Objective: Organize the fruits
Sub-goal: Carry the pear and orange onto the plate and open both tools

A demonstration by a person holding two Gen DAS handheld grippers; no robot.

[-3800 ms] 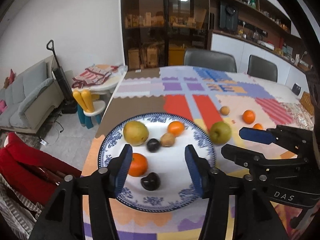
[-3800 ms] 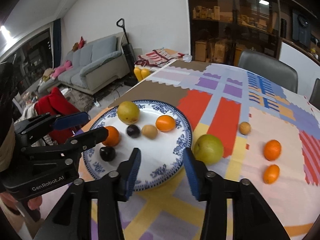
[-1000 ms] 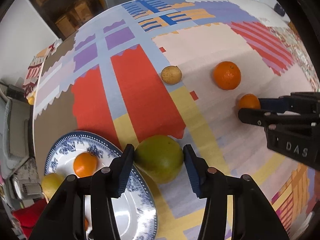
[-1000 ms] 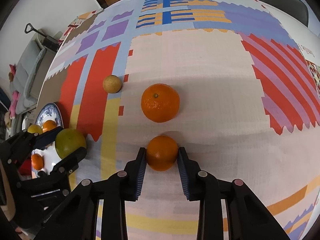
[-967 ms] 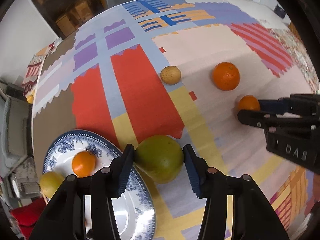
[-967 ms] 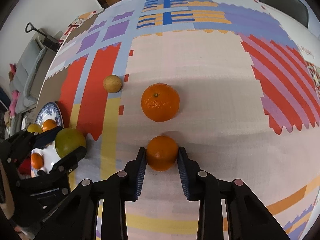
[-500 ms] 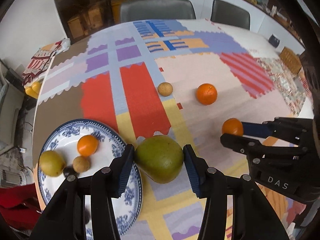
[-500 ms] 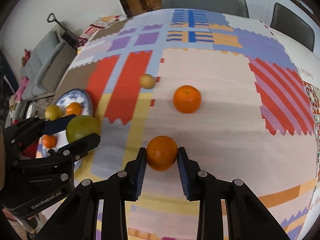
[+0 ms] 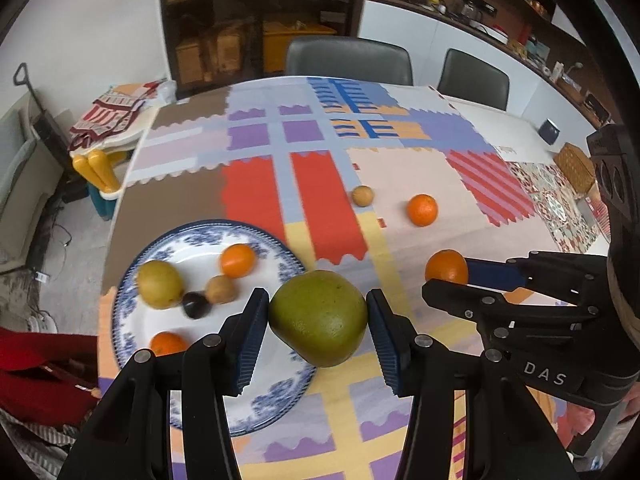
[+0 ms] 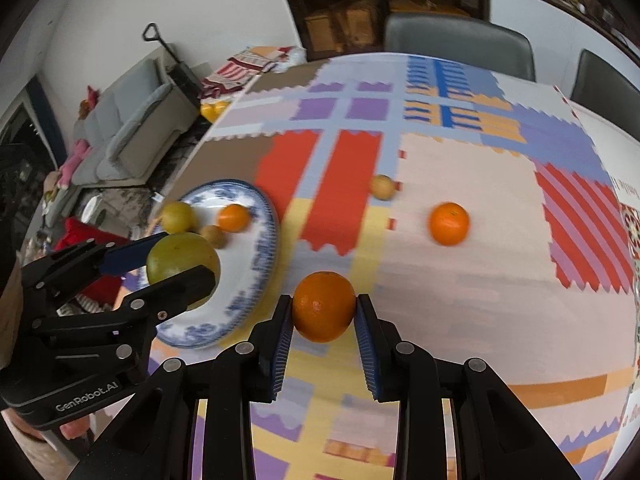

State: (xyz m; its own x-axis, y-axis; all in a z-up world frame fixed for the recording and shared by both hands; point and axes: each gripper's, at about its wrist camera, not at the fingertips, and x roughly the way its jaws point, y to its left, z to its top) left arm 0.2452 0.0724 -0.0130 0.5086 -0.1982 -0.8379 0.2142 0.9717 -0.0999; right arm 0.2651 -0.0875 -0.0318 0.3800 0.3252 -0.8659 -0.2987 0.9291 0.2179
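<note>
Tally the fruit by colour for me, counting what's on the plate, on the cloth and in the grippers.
Orange: 4
Green: 1, the large one in the left gripper
Yellow-green: 1
Tan-brown: 2
Dark: 1
Total: 9

chairs grey, behind table | sofa grey | vacuum upright

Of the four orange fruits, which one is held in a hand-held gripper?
The orange clamped in the right hand-held gripper; one lies loose on the cloth, two on the plate.
</note>
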